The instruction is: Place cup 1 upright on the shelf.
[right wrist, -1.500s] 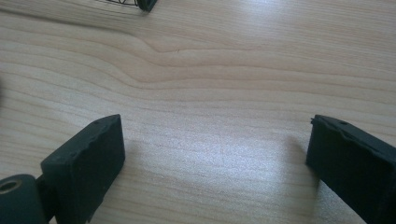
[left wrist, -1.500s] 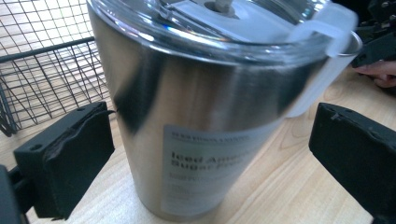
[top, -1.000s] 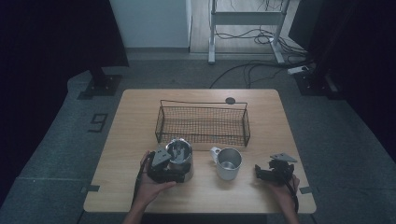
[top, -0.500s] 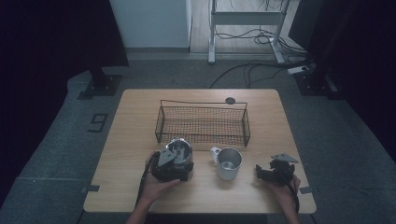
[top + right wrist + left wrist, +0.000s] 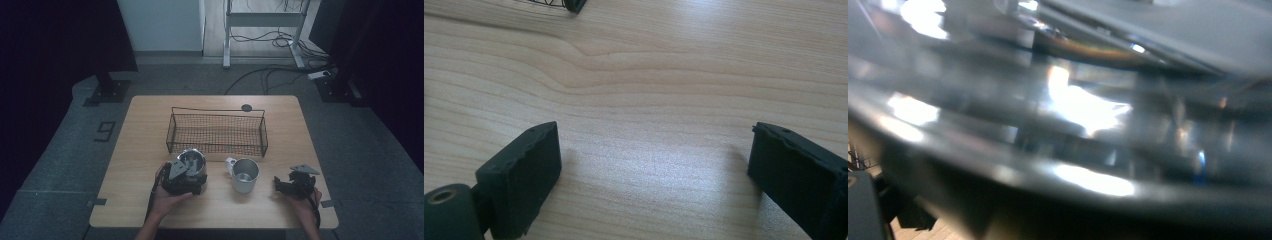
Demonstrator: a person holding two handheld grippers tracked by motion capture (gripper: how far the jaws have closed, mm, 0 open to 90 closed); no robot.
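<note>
Wooden table unchanged, left hand-held gripper lately narrowing around steel cup; right hand-held gripper spread, empty.

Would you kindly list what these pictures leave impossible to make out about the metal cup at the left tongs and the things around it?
- Left tongs: in the high view their grey plate and body cover the jaws, so a grip on the shiny metal cup cannot be told.
- Left gripper view: the cup's surface is a close blur; no jaws discernible.
- Small dark round thing behind the black wire basket: too small to identify.
</note>
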